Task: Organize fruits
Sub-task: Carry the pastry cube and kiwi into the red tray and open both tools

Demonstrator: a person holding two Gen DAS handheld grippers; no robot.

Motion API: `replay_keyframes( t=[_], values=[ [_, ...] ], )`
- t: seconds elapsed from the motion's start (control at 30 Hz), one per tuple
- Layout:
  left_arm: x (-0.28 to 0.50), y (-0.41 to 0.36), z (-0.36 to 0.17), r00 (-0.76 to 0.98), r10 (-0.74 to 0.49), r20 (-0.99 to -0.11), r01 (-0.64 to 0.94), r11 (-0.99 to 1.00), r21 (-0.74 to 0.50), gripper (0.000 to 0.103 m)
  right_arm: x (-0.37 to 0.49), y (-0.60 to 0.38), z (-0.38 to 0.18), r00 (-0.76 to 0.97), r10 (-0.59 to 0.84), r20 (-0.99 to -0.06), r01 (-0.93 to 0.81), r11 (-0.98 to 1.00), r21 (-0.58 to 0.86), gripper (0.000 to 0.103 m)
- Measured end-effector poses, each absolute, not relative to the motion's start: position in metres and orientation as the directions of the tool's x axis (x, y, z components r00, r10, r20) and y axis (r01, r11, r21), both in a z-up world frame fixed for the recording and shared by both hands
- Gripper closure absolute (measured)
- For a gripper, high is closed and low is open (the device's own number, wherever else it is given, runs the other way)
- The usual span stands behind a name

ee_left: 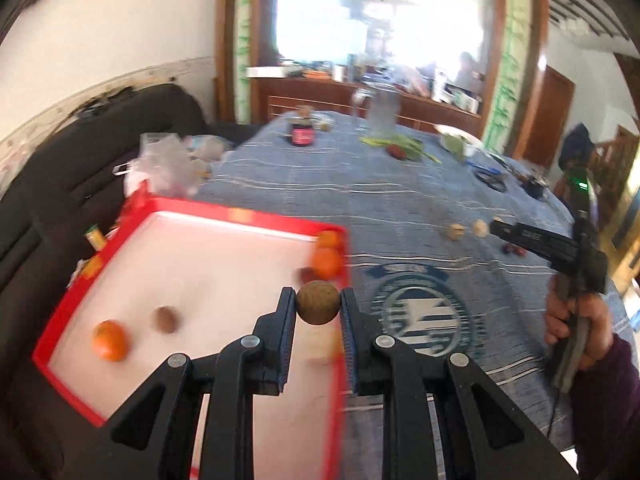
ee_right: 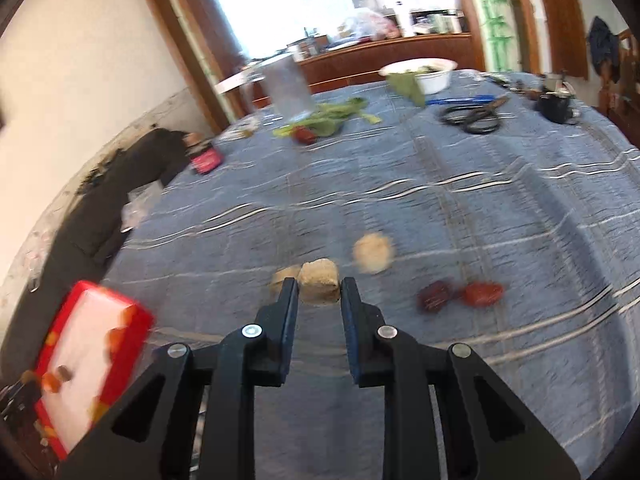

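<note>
A: What's in the left gripper [ee_left: 318, 304]?

B: A round, rough brown fruit [ee_left: 317, 303], clamped between both pads above the right edge of the red tray [ee_left: 72, 320]. The tray floor is smooth and white; two oranges [ee_left: 326, 254] sit in its far right corner, another orange [ee_left: 110, 340] and a small brown fruit [ee_left: 165, 319] nearer the left wall.

A: The right gripper [ee_right: 319, 292]?

B: Its fingers flank a pale, blocky, crumbly piece [ee_right: 319, 282] on the cloth [ee_right: 500, 216]; whether they grip it, I can't tell. A second pale lump [ee_right: 373, 252] lies near, two wrinkled red fruits [ee_right: 460, 295] to the right.

A: Room?

B: Blue woven cloth, bare stretch beyond.
</note>
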State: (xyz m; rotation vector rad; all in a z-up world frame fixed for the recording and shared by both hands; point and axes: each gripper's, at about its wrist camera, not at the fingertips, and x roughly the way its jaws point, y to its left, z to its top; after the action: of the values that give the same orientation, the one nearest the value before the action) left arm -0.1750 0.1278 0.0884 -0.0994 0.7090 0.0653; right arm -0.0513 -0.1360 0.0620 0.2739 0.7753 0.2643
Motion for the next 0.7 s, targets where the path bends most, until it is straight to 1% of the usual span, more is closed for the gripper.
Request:
replay_keyframes(
  t=[0.07, 0.2, 0.27, 0.4, 0.5, 0.63, 0.7],
  values=[
    [-0.180, 0.145, 0.086, 0.758, 0.048, -0.650, -0.132, 0.988, -0.080, 0.082, -0.063, -0.112, 0.071, 0.676, 0.363, -0.642, -0.187, 0.926, 0.326, 0.079],
    [-0.188, 0.175, 0.082, 0.757, 0.100, -0.646, -0.208, 0.974, -0.092, 0.082, -0.085, -0.050, 0.090, 0.629, 0.472, -0.618, -0.337, 0.882, 0.330, 0.079],
    [-0.193, 0.187, 0.081, 0.759, 0.120, -0.640, -0.235, 0.967, -0.096, 0.082, -0.095, -0.014, 0.097, 0.585, 0.532, -0.612, -0.414, 0.845, 0.339, 0.079],
    [-0.198, 0.209, 0.081, 0.757, 0.181, -0.628, -0.294, 0.952, -0.079, 0.082, -0.112, 0.039, 0.099, 0.494, 0.611, -0.619, -0.507, 0.781, 0.365, 0.079],
    [-0.198, 0.221, 0.077, 0.744, 0.233, -0.626, -0.337, 0.940, -0.051, 0.082, -0.119, 0.069, 0.091, 0.433, 0.634, -0.641, -0.548, 0.750, 0.371, 0.079],
    [-0.195, 0.233, 0.068, 0.721, 0.262, -0.642, -0.365, 0.931, -0.029, 0.082, -0.119, 0.100, 0.075, 0.366, 0.628, -0.687, -0.554, 0.740, 0.381, 0.079],
    [-0.193, 0.236, 0.063, 0.709, 0.266, -0.653, -0.369, 0.929, -0.023, 0.082, -0.120, 0.108, 0.071, 0.359, 0.619, -0.699, -0.557, 0.742, 0.372, 0.079]
  ],
)
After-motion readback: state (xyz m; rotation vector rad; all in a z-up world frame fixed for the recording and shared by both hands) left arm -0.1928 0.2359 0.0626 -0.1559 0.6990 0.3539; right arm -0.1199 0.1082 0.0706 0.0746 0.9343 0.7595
